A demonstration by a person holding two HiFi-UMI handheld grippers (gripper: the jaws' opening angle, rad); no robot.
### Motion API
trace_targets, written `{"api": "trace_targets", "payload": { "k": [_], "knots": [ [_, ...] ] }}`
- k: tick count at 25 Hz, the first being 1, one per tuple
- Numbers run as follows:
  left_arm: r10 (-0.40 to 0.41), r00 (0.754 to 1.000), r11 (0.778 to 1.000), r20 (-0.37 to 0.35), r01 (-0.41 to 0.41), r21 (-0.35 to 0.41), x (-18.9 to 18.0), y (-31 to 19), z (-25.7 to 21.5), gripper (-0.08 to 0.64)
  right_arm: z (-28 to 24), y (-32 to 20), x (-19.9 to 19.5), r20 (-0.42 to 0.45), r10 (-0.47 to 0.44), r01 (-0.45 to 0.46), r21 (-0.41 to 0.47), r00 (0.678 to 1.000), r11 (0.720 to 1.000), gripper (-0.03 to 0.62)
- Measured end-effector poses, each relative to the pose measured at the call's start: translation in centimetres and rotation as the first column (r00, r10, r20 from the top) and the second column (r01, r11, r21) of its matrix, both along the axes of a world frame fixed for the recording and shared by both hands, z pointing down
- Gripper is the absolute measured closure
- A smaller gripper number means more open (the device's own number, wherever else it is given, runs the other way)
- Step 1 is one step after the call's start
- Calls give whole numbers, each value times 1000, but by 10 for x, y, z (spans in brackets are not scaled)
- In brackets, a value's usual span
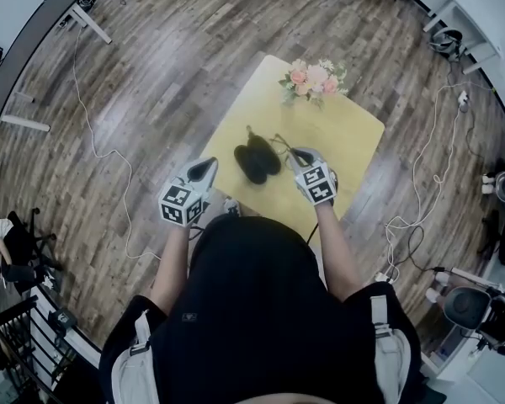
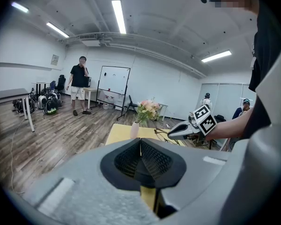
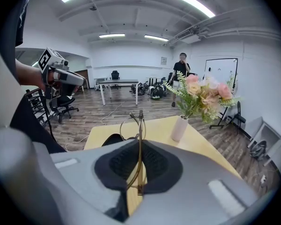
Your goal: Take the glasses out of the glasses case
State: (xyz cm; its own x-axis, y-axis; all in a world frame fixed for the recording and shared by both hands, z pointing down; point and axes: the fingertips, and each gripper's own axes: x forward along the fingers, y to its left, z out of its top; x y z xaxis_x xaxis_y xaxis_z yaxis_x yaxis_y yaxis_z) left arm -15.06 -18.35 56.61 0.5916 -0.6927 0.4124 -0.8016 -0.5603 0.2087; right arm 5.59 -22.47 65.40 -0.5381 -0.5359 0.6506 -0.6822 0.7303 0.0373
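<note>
Glasses [image 3: 140, 125]: thin wire frame, gold-toned metal, glossy.
Case [image 1: 257, 160]: dark, matt shell.
Worktop [image 1: 345, 133]: smooth yellow, low sheen.
Floor [image 1: 168, 74]: grey-brown wood planks, grain visible.
Vase [image 3: 179, 128]: white, matt.
Right gripper [image 3: 139, 146]: grey matt plastic body; jaws lined black, fine-ribbed. Left gripper [image 2: 140, 146] alike.

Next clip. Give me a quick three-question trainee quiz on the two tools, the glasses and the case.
1. Fill in: the left tool is shut and holds ____.
2. True or false: the right tool is shut on the glasses.
3. The glasses case lies: A) in the left tool; B) on the yellow table; C) in the right tool.
Key: 1 nothing; 2 true; 3 B.
</note>
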Motion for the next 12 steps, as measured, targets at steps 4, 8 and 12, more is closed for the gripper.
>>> {"api": "trace_targets", "payload": {
  "k": [4, 8, 12],
  "knots": [
    [-15, 1000, 1000, 3, 15, 5, 4, 8, -3, 548, -6, 3, 2, 17, -6, 6, 15, 1000, 1000, 574],
    [-25, 1000, 1000, 3, 25, 12, 10, 14, -5, 548, -7, 6, 4, 33, -9, 8, 20, 999, 1000, 574],
    [-32, 999, 999, 8, 32, 23, 11, 18, -9, 548, -14, 9, -3, 54, -23, 21, 37, 998, 999, 574]
  ]
}}
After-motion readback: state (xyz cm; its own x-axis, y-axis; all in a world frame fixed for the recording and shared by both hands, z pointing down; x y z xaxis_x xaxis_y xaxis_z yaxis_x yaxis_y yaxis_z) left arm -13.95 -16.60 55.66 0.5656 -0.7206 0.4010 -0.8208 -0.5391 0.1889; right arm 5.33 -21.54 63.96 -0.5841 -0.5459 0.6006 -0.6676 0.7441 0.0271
